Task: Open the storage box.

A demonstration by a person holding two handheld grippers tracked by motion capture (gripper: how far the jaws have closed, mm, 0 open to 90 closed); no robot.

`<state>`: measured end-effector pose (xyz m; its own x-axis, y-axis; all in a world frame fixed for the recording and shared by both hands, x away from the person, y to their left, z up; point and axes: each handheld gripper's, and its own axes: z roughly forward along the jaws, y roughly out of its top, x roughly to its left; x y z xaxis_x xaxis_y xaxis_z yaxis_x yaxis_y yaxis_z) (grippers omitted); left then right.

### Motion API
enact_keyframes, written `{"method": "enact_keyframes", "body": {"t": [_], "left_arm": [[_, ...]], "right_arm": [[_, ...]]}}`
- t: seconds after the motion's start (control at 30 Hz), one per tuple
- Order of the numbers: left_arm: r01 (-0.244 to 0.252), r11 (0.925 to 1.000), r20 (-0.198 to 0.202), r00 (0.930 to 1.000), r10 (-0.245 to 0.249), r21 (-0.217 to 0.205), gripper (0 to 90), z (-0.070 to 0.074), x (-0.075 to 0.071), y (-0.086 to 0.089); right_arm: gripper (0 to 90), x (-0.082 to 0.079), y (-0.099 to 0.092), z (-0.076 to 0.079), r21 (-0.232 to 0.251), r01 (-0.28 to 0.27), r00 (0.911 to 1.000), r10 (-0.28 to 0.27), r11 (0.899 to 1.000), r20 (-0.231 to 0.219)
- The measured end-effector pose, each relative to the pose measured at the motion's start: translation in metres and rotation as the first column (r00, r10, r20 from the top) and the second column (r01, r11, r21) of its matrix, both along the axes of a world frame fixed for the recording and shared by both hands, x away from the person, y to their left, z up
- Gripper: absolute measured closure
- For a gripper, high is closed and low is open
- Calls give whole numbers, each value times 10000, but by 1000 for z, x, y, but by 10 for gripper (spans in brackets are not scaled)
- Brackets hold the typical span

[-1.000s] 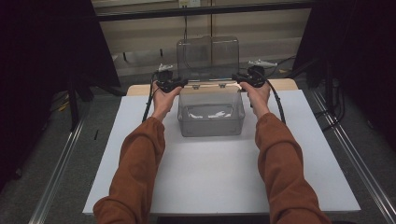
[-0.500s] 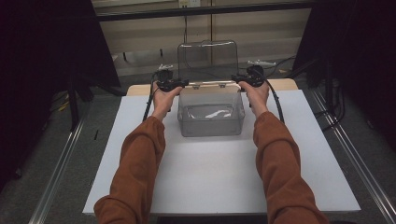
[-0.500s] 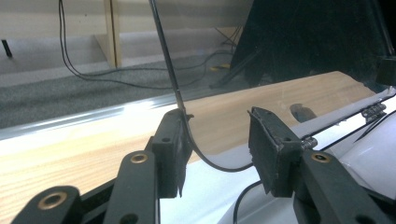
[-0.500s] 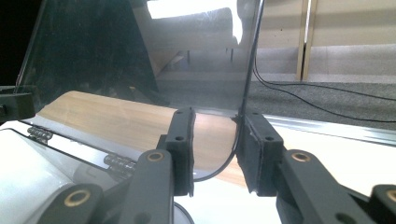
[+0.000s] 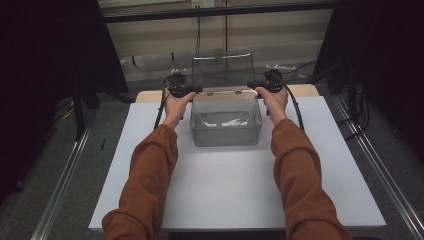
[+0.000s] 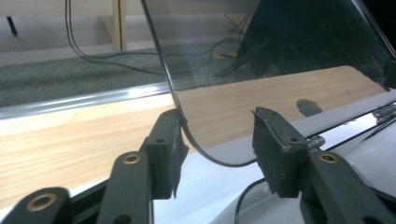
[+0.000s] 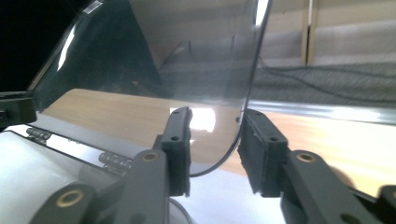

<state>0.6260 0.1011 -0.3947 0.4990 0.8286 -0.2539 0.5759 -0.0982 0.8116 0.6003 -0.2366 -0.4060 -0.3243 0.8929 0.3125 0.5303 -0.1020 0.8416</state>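
White board [image 5: 225, 190] on wooden table [image 5: 305, 90]; both grippers parted, straddling upright clear lid [image 5: 222, 70]; grey carpet.

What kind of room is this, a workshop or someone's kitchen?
Most likely a lab or test room, not a kitchen: a bare white table framed by dark curtains, loose cables on grey carpet, and a clear plastic box as the lone prop.

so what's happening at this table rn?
A person holds a gripper in each hand at the far corners of a clear plastic box on the white table. Its hinged lid stands raised, roughly upright. The left gripper and the right gripper each straddle a rounded lid corner with fingers open, one side touching or nearly touching the lid edge, not clamped. Something pale lies inside the box; I can't tell what.
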Motion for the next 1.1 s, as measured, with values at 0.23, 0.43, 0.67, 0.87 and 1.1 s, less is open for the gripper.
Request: {"method": "enact_keyframes", "body": {"t": [0.23,0.43,0.67,0.87,1.1], "left_arm": [[-3,10000,-155,9999,2,-50,526,0,1,0],[-82,9996,-225,9997,76,-266,524,-2,2,1],[-130,9992,-371,9992,117,-369,514,-3,3,1],[-288,9996,-157,9995,288,-40,499,-3,2,-1],[81,9983,-295,9995,-98,-572,551,-6,2,-1]], "right_arm": [[620,1,1,-1,112,46,10000,-46,9999,-20],[607,2,1,-2,113,63,10000,-62,9999,-60],[576,3,5,-3,256,247,9991,-238,9994,-352],[544,3,5,-5,395,226,9986,-207,9990,-482],[577,4,12,-6,380,-257,9996,262,9989,-130]]}}
